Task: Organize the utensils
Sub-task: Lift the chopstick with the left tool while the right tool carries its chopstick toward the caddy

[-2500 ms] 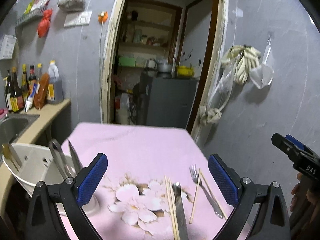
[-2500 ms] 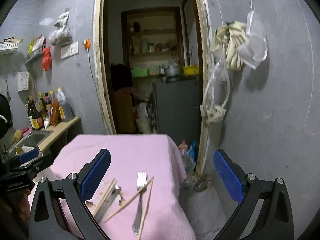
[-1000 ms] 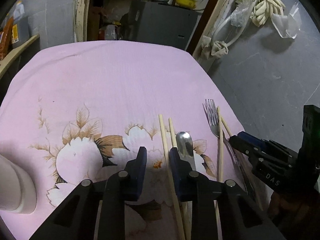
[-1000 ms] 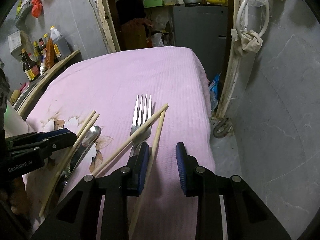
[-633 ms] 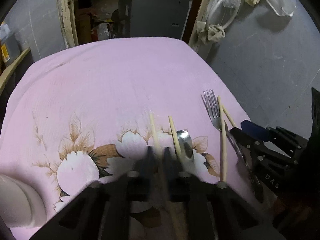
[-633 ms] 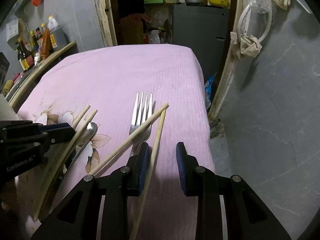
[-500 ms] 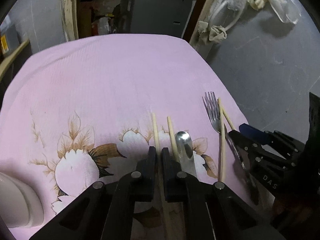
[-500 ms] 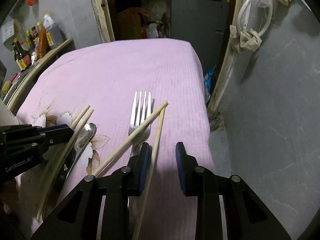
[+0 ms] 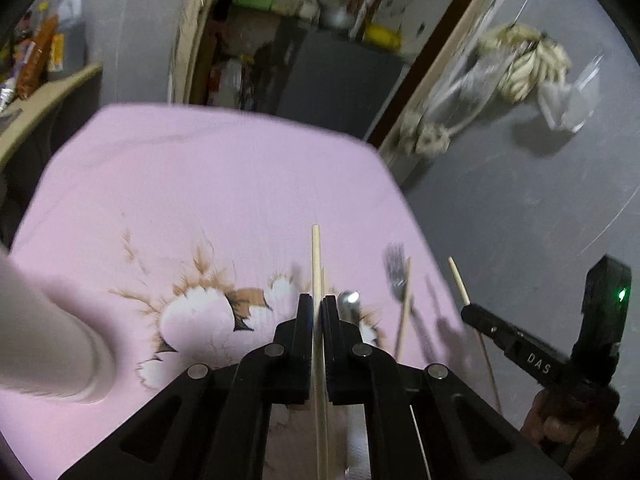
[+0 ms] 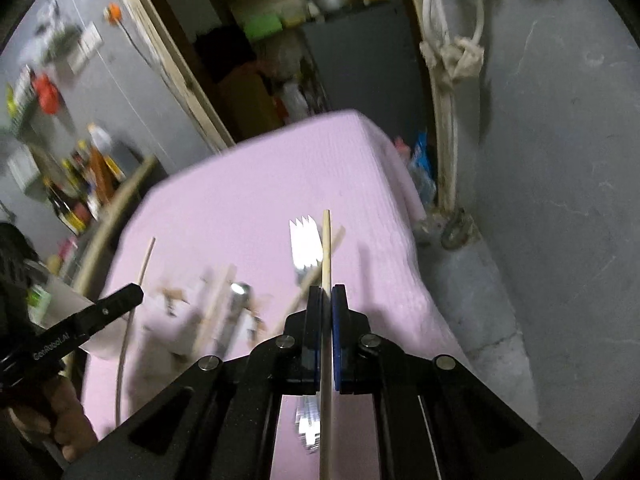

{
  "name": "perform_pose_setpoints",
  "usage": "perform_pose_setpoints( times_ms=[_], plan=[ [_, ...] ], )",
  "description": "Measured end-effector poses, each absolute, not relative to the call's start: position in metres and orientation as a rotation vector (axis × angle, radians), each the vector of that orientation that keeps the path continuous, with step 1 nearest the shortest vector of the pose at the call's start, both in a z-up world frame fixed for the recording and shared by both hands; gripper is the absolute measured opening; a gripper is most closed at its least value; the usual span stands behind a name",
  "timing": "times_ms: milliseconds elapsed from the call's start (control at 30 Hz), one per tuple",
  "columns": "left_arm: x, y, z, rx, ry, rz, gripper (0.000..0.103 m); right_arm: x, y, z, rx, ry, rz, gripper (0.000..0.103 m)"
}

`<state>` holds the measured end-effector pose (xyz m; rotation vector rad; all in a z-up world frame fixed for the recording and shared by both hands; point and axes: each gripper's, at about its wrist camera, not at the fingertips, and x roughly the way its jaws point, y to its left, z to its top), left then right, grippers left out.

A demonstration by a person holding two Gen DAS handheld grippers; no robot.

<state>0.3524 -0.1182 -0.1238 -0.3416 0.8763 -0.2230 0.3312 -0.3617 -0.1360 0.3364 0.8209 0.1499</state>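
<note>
- The left gripper (image 9: 318,308) has its jaws pinched tight on one wooden chopstick (image 9: 316,264), which pokes out straight ahead over the pink flowered tablecloth (image 9: 192,184).
- The right gripper (image 10: 327,300) is clamped on a second chopstick (image 10: 326,244) the same way, its tip out past the fork (image 10: 306,246).
- Both sticks look lifted clear of the cloth, so I'd say this is the carry step, one stick per hand.
- On the table there's the fork with a loose chopstick (image 9: 404,304) lying across it, plus a spoon (image 9: 348,300) with another stick beside it. That part is too blurry to say more.
- The white holder (image 9: 48,336) sits at the left edge of the left wrist view, and I'd guess that's where everything goes.
- Tips for doing it well: keep the squeeze steady, since a thin round stick can swivel in flat pads.
- Tilt each stick upright before lowering it, and send one hand in at a time so the two grippers don't bump over the holder.
- Swing the long ends high over the fork and spoon so they don't get knocked.
</note>
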Motion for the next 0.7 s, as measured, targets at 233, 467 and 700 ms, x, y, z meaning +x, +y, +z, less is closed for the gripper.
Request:
perform_pose_setpoints(
  times_ms=[233, 467, 700],
  plan=[
    [0.324, -0.089, -0.073, -0.408, 0.715, -0.227, 0.005, 0.303, -0.345, -0.09, 0.376, 0.632, 0.222, 0.004],
    [0.302, -0.054, -0.025, -0.397, 0.596, -0.224, 0.005, 0.289, -0.305, -0.041, 0.36, 0.488, 0.294, 0.004],
    [0.286, 0.0, 0.009, -0.399, 0.488, -0.169, 0.005, 0.289, -0.246, -0.006, 0.366, 0.378, 0.399, 0.004]
  ],
)
